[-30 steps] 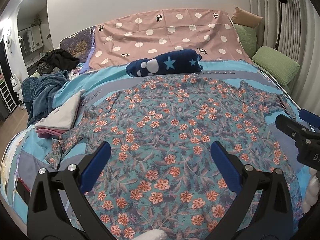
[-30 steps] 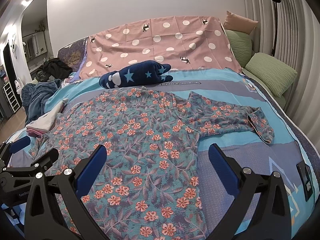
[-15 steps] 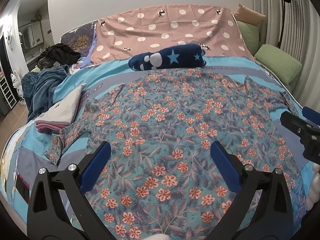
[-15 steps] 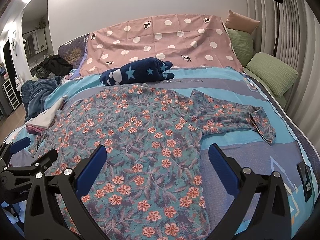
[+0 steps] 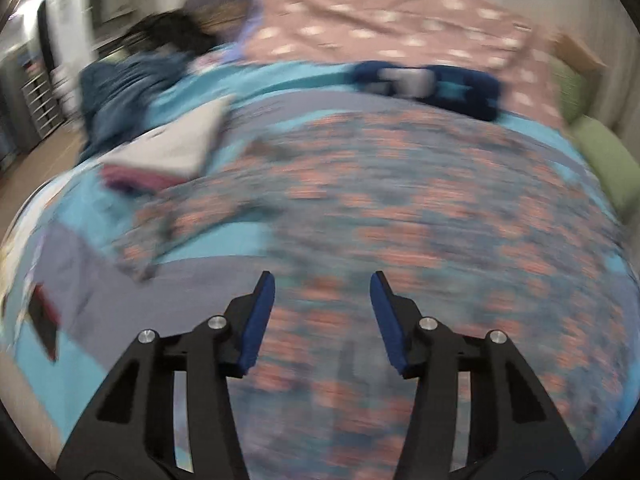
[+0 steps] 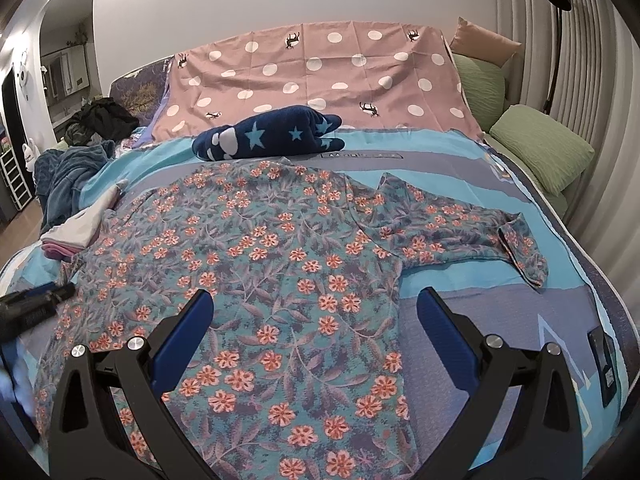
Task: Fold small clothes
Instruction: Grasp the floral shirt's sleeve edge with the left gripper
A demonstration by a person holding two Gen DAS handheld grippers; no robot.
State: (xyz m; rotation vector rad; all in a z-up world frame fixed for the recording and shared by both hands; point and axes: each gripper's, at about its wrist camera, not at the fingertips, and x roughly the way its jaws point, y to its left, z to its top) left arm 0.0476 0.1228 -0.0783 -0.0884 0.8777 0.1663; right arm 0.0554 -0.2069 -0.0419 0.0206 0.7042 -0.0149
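Observation:
A teal long-sleeved shirt with orange flowers lies spread flat on the bed, its right sleeve stretched to the right. It shows blurred in the left wrist view, with its left sleeve at the left. My left gripper is open and empty above the shirt's lower left part, its jaws partly narrowed. It also shows at the left edge of the right wrist view. My right gripper is wide open and empty above the shirt's hem.
A stack of folded clothes lies left of the shirt. A navy star-patterned plush lies behind the collar, before a pink dotted cover. Green pillows line the right side. A dark blue blanket is heaped at the far left.
My left gripper has swung fast to the left, blurring its view, and its jaws have narrowed. My right gripper has stayed almost still and wide open.

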